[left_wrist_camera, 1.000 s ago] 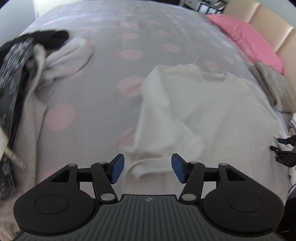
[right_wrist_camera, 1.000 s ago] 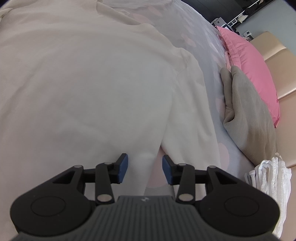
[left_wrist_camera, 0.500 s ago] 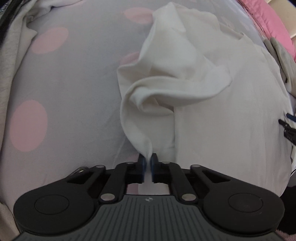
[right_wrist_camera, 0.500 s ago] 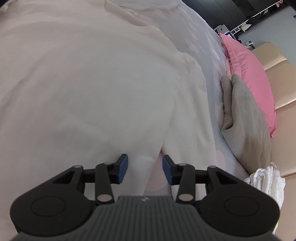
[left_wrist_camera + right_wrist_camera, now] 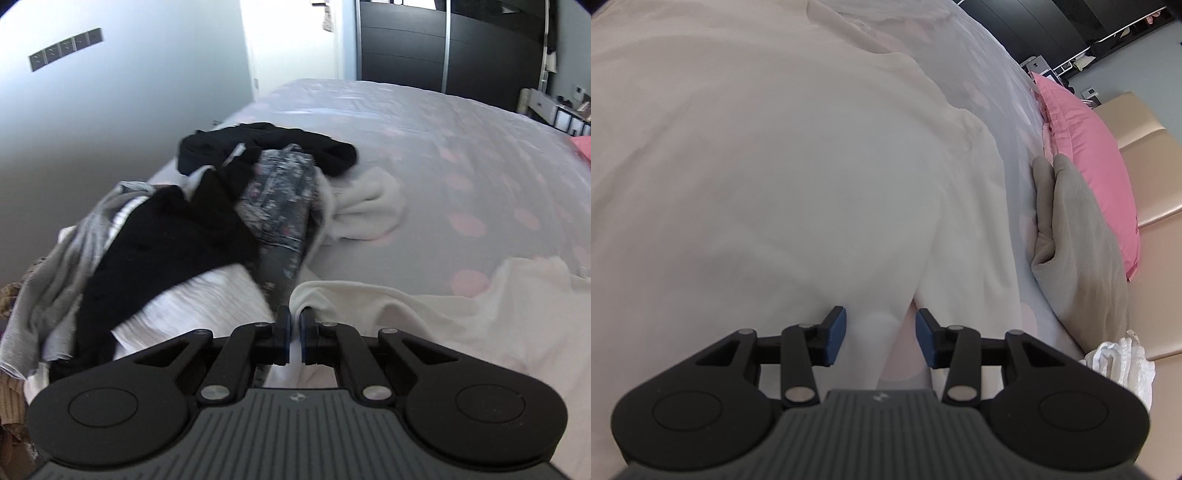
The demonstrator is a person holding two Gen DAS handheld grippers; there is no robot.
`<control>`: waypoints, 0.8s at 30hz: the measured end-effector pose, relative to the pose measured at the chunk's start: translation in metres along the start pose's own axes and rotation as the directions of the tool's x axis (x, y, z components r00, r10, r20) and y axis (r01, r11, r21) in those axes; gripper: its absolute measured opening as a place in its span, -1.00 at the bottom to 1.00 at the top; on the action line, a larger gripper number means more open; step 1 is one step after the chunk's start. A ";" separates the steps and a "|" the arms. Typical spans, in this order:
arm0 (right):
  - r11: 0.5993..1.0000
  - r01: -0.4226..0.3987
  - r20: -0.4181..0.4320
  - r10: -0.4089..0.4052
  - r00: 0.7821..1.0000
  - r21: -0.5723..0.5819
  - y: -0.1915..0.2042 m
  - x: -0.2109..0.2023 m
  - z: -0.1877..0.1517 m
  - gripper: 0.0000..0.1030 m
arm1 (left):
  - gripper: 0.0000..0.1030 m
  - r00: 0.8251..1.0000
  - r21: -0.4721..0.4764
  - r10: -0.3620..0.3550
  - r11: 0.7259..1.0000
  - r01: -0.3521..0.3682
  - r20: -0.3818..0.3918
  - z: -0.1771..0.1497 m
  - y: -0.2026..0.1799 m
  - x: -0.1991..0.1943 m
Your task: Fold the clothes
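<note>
Cream knit fabric, a fold of the white sweater, is pinched between the blue pads of the left hand-held gripper, whose jaws are pressed nearly together on it. From that pinch the sweater trails off to the gripper's right across the bed, a lilac cover with pink dots. Just ahead and to the left of this gripper lies a heap of clothes: black garments, a grey floral-print piece, a grey top and ribbed white fabric, with a fluffy white item at the heap's far right edge.

The right hand-held gripper has its jaws spread wide, holding nothing; between them lies the sweater's side edge where the sleeve meets the body, with pink-dotted cover showing in the gap. To its right sit a folded beige garment, a pink pillow beyond it, and a crumpled white cloth close by at the lower right
</note>
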State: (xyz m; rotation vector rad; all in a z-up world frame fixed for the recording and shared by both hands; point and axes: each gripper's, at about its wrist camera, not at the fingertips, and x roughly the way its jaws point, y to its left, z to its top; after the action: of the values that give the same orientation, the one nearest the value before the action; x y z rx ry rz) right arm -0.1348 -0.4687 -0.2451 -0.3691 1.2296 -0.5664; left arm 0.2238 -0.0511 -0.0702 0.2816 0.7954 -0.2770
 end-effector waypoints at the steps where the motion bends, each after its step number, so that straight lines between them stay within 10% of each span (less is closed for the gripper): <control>1: 1.000 -0.002 0.000 0.002 1.000 0.002 -0.001 0.000 0.000 -0.12 | -0.94 0.999 0.035 0.050 0.998 -0.050 -0.003 -0.002 -0.001 0.006; 8: 0.999 -0.029 -0.003 0.029 1.000 0.044 -0.009 0.000 0.000 -0.06 | -0.92 0.962 0.277 0.236 0.942 -0.192 -0.137 -0.029 -0.014 0.045; 10: 0.998 -0.035 -0.006 0.035 0.999 0.054 -0.011 0.000 0.001 -0.06 | -0.79 0.970 0.263 0.185 0.955 -0.139 -0.157 -0.027 -0.015 0.037; 14: 0.999 -0.028 -0.006 0.029 1.000 0.040 -0.009 -0.001 0.002 -0.06 | 0.11 0.979 0.222 -0.026 0.972 0.072 -0.204 -0.019 -0.021 0.011; 24: 0.984 -0.078 -0.024 0.082 0.996 0.163 -0.032 -0.002 0.005 -0.05 | 0.14 0.961 0.250 -0.215 0.934 0.254 -0.171 0.011 -0.070 0.049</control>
State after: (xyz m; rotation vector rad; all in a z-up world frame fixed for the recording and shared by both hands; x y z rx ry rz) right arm -0.1373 -0.4936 -0.2245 -0.1741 1.2131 -0.5999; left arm 0.2392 -0.1266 -0.1089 0.4676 0.9336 -0.6000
